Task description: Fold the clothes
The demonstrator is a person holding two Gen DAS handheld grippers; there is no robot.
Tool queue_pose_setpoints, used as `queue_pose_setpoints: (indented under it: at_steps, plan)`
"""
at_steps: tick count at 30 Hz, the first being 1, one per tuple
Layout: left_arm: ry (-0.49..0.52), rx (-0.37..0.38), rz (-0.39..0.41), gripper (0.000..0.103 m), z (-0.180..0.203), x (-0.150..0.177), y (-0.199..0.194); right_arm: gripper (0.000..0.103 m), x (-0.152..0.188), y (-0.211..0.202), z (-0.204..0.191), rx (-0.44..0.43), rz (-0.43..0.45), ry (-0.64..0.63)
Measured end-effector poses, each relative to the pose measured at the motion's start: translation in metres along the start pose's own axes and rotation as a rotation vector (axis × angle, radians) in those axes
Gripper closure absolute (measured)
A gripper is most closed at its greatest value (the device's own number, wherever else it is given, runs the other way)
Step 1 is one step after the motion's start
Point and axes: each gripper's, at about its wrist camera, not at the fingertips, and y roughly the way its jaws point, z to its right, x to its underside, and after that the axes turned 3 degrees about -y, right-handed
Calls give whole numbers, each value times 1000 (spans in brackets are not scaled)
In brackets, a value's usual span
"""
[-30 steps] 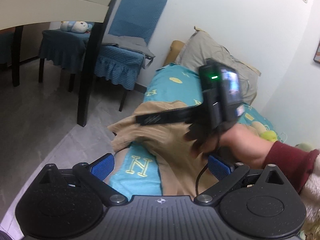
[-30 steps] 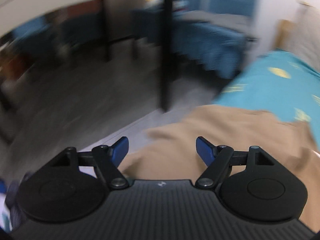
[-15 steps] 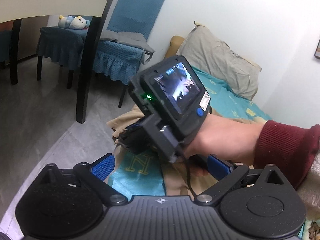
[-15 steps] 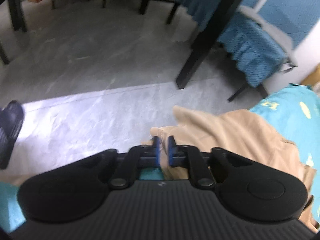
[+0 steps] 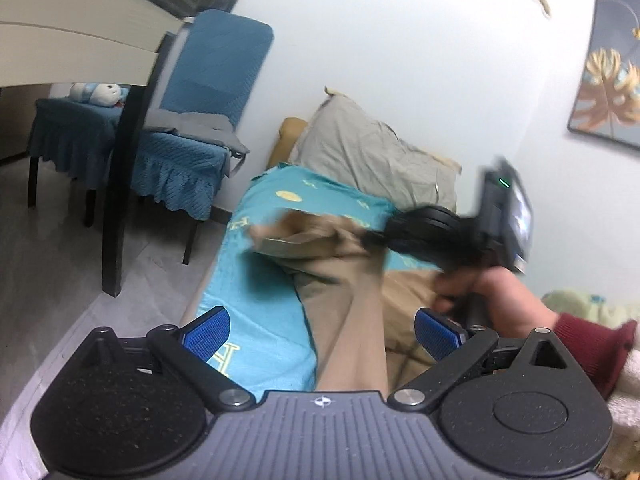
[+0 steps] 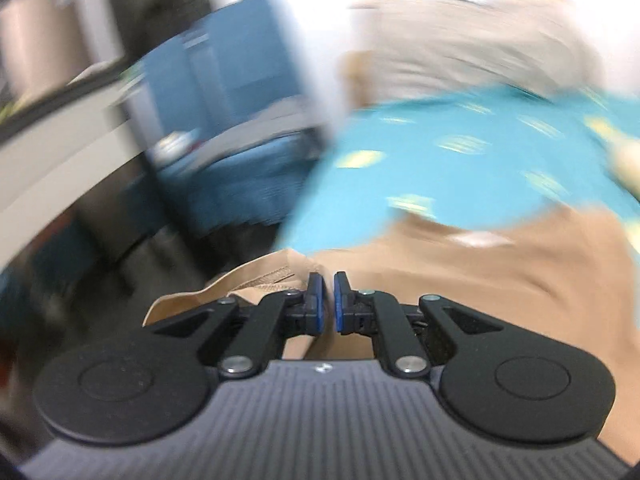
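Observation:
A tan garment (image 5: pixel 352 312) lies on a bed with a turquoise sheet (image 5: pixel 260 292). My left gripper (image 5: pixel 320 330) is open and empty, low over the garment at the bed's near end. My right gripper (image 6: pixel 327 302) is shut on a hemmed edge of the tan garment (image 6: pixel 460 276) and holds it lifted over the bed. In the left wrist view the right gripper (image 5: pixel 372 240) shows blurred at the right, with the tan cloth hanging from it. The right wrist view is heavily motion-blurred.
A grey pillow (image 5: pixel 372 160) lies at the head of the bed against the white wall. A blue-covered chair (image 5: pixel 192 136) and a dark table leg (image 5: pixel 120 200) stand on the grey floor to the left. Pale bedding (image 5: pixel 592 308) lies at the right.
My right gripper closed on the garment's edge at the bed's side, then swung up and right over the bed, pulling the cloth with it. The left gripper has stayed open and nearly still.

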Motion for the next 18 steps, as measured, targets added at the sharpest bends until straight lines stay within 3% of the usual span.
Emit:
queue_pose_setpoints:
  at_steps: [3, 7, 8, 10, 11, 12, 15, 18]
  plan:
    - [25, 3, -37, 3, 7, 8, 10, 95, 21, -11, 65, 105, -24, 184]
    - [58, -4, -62, 3, 14, 14, 20, 92, 38, -25, 102, 151, -85, 219]
    - [65, -7, -67, 3, 16, 15, 22, 90, 37, -28, 103, 136, -98, 195]
    - [68, -15, -71, 3, 16, 16, 25, 68, 36, -32, 90, 104, -90, 91]
    - [67, -18, -71, 3, 15, 16, 26, 37, 34, -33, 81, 75, -69, 6]
    - [63, -19, -69, 3, 14, 16, 25, 15, 33, -34, 70, 46, -50, -78]
    - [47, -30, -71, 3, 10, 15, 25, 16, 30, -30, 23, -50, -30, -305]
    - [32, -41, -72, 3, 5, 15, 24, 17, 36, -10, -11, -106, -66, -420]
